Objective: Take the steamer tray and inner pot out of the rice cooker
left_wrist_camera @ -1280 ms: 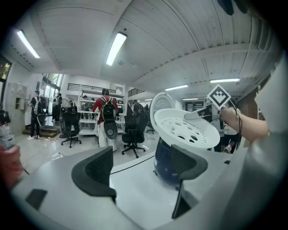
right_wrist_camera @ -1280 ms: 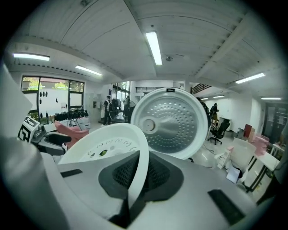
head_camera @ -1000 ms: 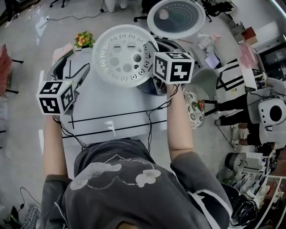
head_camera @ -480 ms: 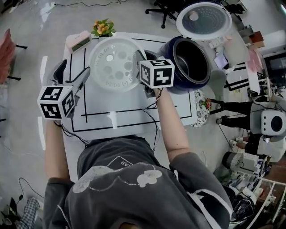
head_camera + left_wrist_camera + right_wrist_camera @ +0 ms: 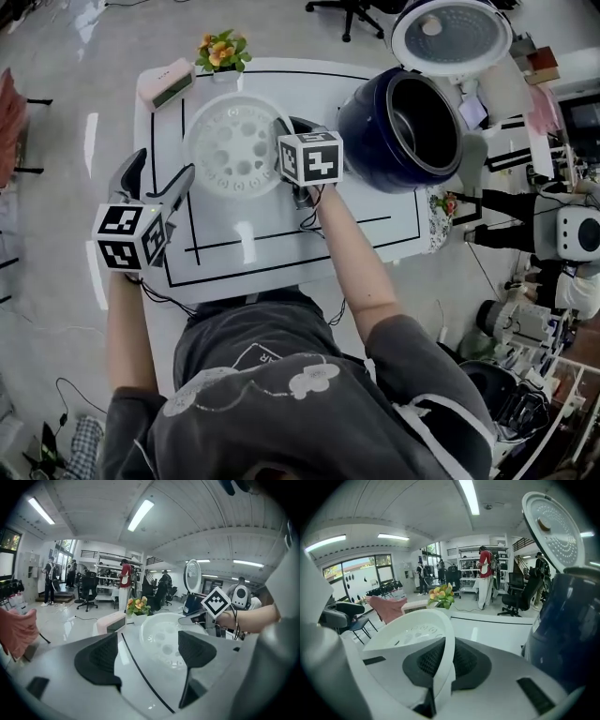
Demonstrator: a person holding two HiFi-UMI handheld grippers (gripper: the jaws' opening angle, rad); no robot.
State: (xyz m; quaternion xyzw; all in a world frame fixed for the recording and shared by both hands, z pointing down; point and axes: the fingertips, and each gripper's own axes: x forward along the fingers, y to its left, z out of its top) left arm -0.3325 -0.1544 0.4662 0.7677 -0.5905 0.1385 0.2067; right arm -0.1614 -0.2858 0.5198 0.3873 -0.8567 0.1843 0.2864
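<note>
The white perforated steamer tray (image 5: 232, 145) is over the back left of the white table (image 5: 281, 239), low down; I cannot tell whether it touches. My right gripper (image 5: 289, 141) is shut on the tray's right rim, and the rim (image 5: 449, 634) runs between its dark pads. The tray (image 5: 164, 637) also shows ahead of my left gripper (image 5: 147, 653), which is open and holds nothing. That left gripper (image 5: 153, 178) hovers at the table's left edge. The dark blue rice cooker (image 5: 398, 117) stands at the back right with its lid (image 5: 452, 36) up, and the grey inner pot (image 5: 419, 127) shows inside.
A pot of flowers (image 5: 223, 49) and a pink box (image 5: 169, 84) sit at the table's back left corner. Black lines mark out the tabletop. Chairs, a robot (image 5: 572, 234) and clutter stand to the right of the table.
The right gripper has carried the tray left, away from the cooker, and down toward the table. The left gripper has sunk beside the table's left edge.
</note>
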